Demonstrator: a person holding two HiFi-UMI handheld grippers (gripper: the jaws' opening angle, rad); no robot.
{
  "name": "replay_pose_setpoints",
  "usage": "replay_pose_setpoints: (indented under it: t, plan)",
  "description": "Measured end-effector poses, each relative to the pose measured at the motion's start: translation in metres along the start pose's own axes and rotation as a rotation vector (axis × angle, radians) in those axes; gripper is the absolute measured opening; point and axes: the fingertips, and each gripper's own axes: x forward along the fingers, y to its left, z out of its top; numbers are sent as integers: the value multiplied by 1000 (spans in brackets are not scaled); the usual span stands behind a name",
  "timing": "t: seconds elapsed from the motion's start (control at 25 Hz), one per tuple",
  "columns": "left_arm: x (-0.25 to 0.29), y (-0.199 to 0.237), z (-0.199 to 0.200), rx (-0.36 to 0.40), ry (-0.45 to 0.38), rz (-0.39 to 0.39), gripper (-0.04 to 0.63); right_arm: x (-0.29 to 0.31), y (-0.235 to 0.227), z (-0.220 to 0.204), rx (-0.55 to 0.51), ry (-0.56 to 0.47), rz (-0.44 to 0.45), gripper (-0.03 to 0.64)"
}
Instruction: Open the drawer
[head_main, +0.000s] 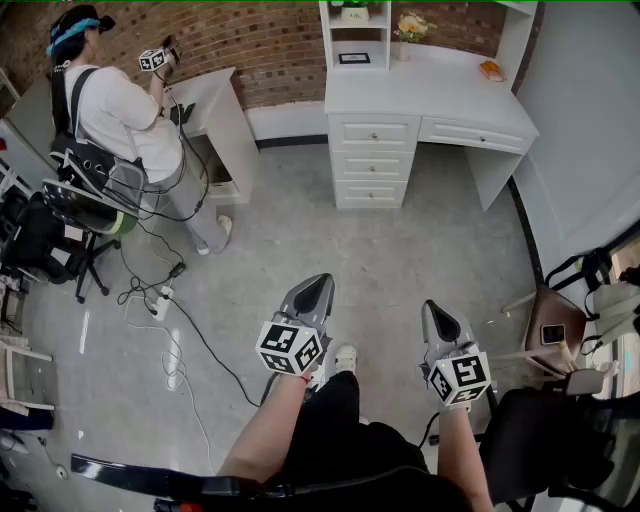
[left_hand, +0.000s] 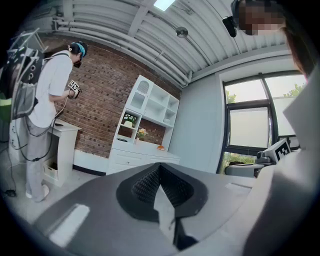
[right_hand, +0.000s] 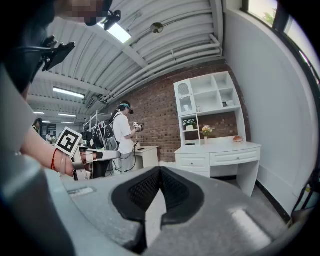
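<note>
Far ahead, crosswise drawers (head_main: 373, 132) face closed left hand-held gripper (head_main: 319, 285), closed right hand-held gripper (head_main: 433, 311).

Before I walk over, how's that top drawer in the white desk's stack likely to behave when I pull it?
The top drawer looks rigid and probably slides straight out. Its knob is small, so a pinch might slip. The flower vase above could wobble if you jerk.

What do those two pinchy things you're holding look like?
The left gripper and right gripper are grey pointed wedges with black ridged pads inside. Each carries a white cube printed with black square markers. The forearms have no sleeves, and a thin red band circles the left wrist.
</note>
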Motion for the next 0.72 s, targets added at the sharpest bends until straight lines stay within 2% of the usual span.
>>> replay_pose_setpoints:
  t: [0.28, 0.72]
  plan:
    - [63, 40, 13, 13, 15, -35, 3, 66, -22, 22, -73, -33, -19, 2]
    - [124, 93, 29, 0, 11, -59, 3, 143, -45, 29, -66, -7, -46, 2]
